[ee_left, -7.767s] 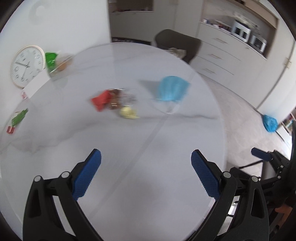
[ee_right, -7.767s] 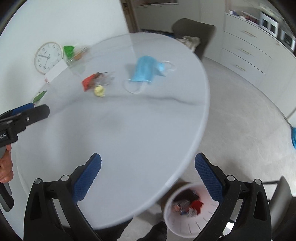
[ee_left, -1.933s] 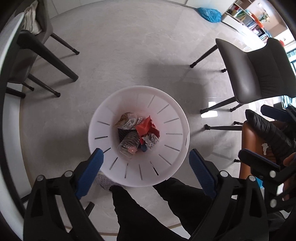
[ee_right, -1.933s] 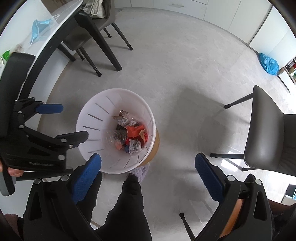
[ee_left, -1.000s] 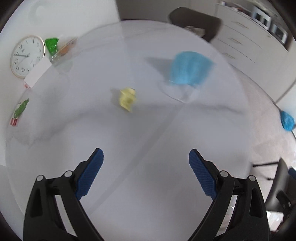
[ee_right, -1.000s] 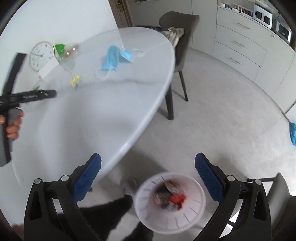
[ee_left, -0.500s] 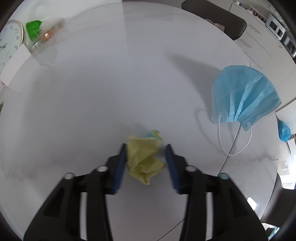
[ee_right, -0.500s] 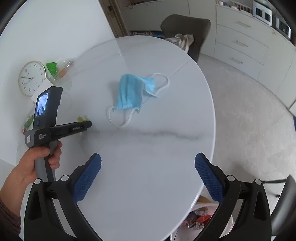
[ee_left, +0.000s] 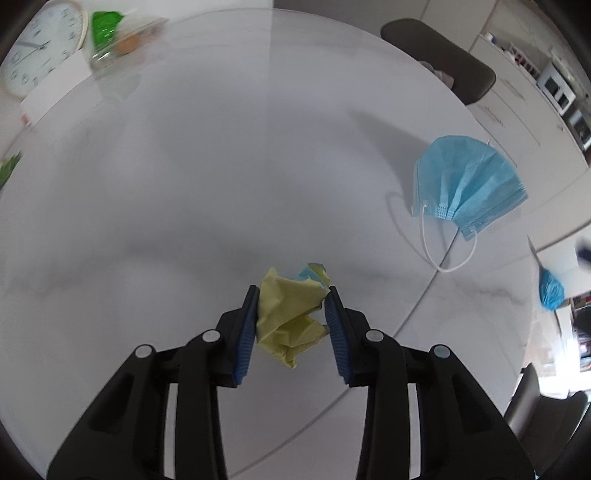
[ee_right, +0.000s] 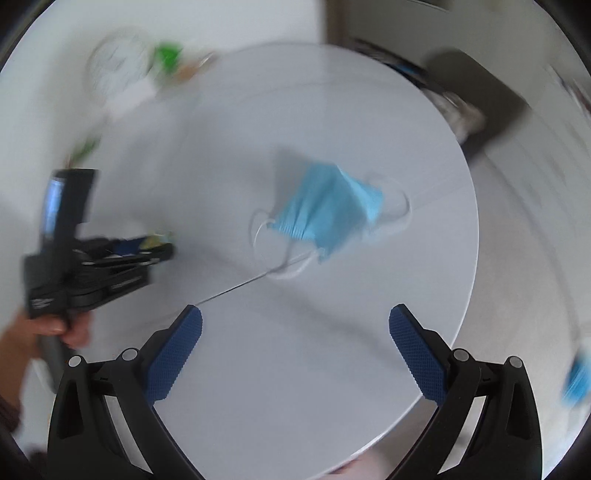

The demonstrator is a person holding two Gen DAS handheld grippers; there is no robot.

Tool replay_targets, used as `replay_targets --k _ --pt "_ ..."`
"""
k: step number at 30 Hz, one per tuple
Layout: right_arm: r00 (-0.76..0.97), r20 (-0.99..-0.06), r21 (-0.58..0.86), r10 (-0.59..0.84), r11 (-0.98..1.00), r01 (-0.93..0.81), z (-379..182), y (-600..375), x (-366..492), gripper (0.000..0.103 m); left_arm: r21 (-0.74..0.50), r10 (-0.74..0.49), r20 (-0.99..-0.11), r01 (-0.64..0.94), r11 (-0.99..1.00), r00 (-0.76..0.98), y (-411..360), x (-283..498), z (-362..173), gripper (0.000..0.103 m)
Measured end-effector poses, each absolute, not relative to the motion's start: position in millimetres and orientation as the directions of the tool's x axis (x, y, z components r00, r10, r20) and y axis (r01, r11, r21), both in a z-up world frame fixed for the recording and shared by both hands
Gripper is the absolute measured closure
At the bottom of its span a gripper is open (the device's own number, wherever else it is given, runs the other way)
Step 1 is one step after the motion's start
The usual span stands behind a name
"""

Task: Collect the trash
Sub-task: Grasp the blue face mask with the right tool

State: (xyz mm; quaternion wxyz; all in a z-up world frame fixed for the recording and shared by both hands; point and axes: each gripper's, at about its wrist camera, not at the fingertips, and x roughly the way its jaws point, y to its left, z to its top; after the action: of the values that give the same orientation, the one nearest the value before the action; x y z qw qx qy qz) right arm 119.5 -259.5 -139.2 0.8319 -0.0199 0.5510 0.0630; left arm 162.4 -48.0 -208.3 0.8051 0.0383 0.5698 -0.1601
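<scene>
Between left tongs, yellow wad; right view blurs it.

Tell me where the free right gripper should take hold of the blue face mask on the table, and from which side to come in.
Take the blue face mask by its pleated body, probably from above with the open right gripper. It lies flat on the white table, so a side approach finds no edge; the thin ear loops would likely slip. Fingers across the bunched near end should gather the folds.

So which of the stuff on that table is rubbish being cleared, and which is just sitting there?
Part of the job:
- crumpled yellow paper, pinched in the left gripper
- blue face mask
- right gripper, open

Just lying about:
- wall clock
- green packet
- table
- chair
</scene>
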Motion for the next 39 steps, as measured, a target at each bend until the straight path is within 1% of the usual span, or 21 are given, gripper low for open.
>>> replay_targets --k 3,7,9,11,13,14,15,16,17,18,19,20,21,23,26,31,35,39 --pt "0.248 -0.963 0.025 0.104 0.953 -0.303 -142.6 -253.4 166.9 0.002 -0.154 -0.233 -0.929 0.271 0.95 0.289 -36.5 159.6 -205.7 0.067" --pt "0.096 -0.995 -0.049 -0.008 0.899 -0.435 -170.4 -245.0 223.1 0.003 -0.161 -0.223 -0.927 0.217 0.963 0.302 -18.1 160.7 -206.5 0.067" --pt "0.018 -0.999 -0.051 -0.048 0.893 -0.447 -188.4 -244.0 244.2 0.003 -0.174 -0.227 -0.929 0.196 0.965 0.292 -14.2 164.5 -209.7 0.067" --pt "-0.038 -0.996 -0.058 -0.083 0.898 -0.436 -203.7 -242.7 260.9 0.008 -0.185 -0.228 -0.933 0.173 0.967 0.279 -11.2 170.4 -214.4 0.067" --pt "-0.068 -0.995 -0.041 -0.077 0.907 -0.419 -212.2 -241.9 271.1 0.01 -0.192 -0.227 -0.936 0.15 0.97 0.269 -7.1 174.4 -219.1 0.067" --pt "-0.081 -0.994 -0.03 -0.069 0.913 -0.407 -216.4 -241.5 276.1 0.014 -0.196 -0.228 -0.937 0.141 0.97 0.266 -6.8 177.2 -220.6 0.067" --pt "-0.086 -0.994 -0.029 -0.069 0.916 -0.4 -219.4 -241.2 279.1 0.022 -0.198 -0.228 -0.937 0.134 0.971 0.265 -5.9 179.9 -222.0 0.067" --pt "-0.092 -0.993 -0.029 -0.071 0.918 -0.395 -222.5 -240.9 281.1 0.028 -0.195 -0.225 -0.938 0.132 0.972 0.265 -7.6 181.9 -222.6 0.067" --pt "-0.108 -0.991 -0.026 -0.073 0.921 -0.389 -227.3 -240.9 282.9 0.04 -0.191 -0.22 -0.938 0.133 0.973 0.266 -10.5 184.2 -223.0 0.067" --pt "-0.114 -0.99 -0.028 -0.078 0.923 -0.385 -231.6 -240.7 283.6 0.054 -0.186 -0.216 -0.939 0.136 0.973 0.268 -12.6 185.4 -222.7 0.067" --pt "-0.106 -0.991 -0.037 -0.084 0.922 -0.385 -234.1 -240.3 283.4 0.063 -0.175 -0.208 -0.94 0.14 0.974 0.27 -15.3 186.4 -222.1 0.067" --pt "-0.094 -0.992 -0.044 -0.086 0.923 -0.381 -236.3 -240.4 281.3 0.079 -0.165 -0.2 -0.942 0.145 0.976 0.27 -18.2 187.1 -221.5 0.067" --pt "-0.085 -0.993 -0.04 -0.076 0.928 -0.371 -236.7 -240.5 280.2 0.086 -0.158 -0.194 -0.943 0.15 0.976 0.27 -20.6 187.8 -221.2 0.067" --pt "-0.047 -0.998 -0.017 -0.034 0.944 -0.331 -232.3 -240.6 276.8 0.091 -0.149 -0.189 -0.944 0.159 0.976 0.271 -26.7 187.9 -218.9 0.067" --pt "0.031 -1.0 -0.008 0.0 0.963 -0.268 -220.1 -239.3 268.4 0.092 -0.149 -0.192 -0.942 0.17 0.974 0.275 -31.2 185.3 -213.3 0.067" --pt "0.181 -0.977 0.089 0.115 0.985 -0.146 -188.5 -233.6 233.5 0.092 -0.149 -0.207 -0.933 0.207 0.967 0.294 -36.4 171.9 -195.9 0.067" --pt "0.284 -0.937 0.174 0.203 0.977 -0.121 -161.3 -222.5 174.0 0.092 -0.127 -0.22 -0.921 0.287 0.95 0.321 -44.0 146.9 -171.1 0.067" --pt "0.352 -0.905 0.217 0.238 0.971 -0.099 -133.8 -222.6 106.2 0.092 -0.113 -0.242 -0.91 0.362 0.925 0.336 -49.2 109.2 -144.3 0.067"
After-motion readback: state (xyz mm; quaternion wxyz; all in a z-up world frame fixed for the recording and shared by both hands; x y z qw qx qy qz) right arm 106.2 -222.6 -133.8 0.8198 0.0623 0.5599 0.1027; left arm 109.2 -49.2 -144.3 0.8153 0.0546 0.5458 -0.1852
